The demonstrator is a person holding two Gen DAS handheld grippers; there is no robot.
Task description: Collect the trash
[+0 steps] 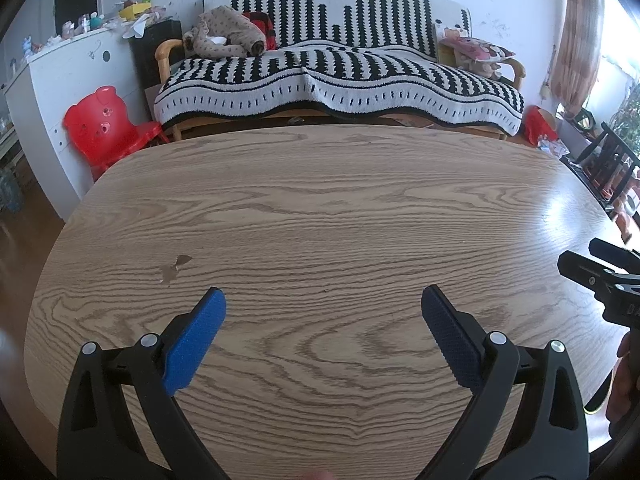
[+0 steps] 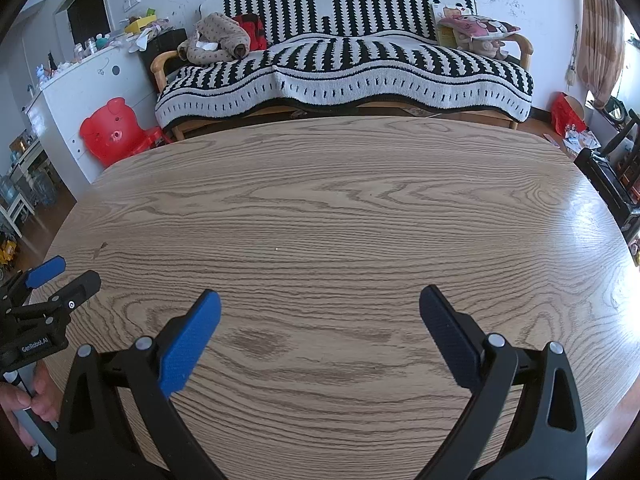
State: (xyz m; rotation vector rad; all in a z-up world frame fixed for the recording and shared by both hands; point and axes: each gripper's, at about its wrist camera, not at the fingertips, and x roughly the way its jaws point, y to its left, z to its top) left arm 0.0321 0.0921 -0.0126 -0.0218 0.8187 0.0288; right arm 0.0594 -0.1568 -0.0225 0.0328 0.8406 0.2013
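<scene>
At nine o'clock in both views a white cabinet (image 1: 60,92) carries clutter on its top, and a red bear chair (image 1: 106,126) stands against its side. At twelve o'clock a sofa (image 1: 340,80) under a black-and-white throw holds a brown bundle of clothes (image 1: 226,34) at its left end and a pink pillow (image 1: 478,50) at its right. Below it the wooden counter (image 1: 320,220) fills the middle, bare but for a small dark stain (image 1: 178,266) at about eight o'clock in the left view. The left gripper (image 1: 323,310) hangs over the near edge at six o'clock, its blue fingers (image 1: 196,344) spread wide with nothing between them. The right gripper (image 2: 320,312) sits just beside it, fingers (image 2: 188,344) equally wide and holding nothing. No trash shows on the counter or in either gripper. At three o'clock a curtain (image 1: 578,36) hangs by a bright window.
</scene>
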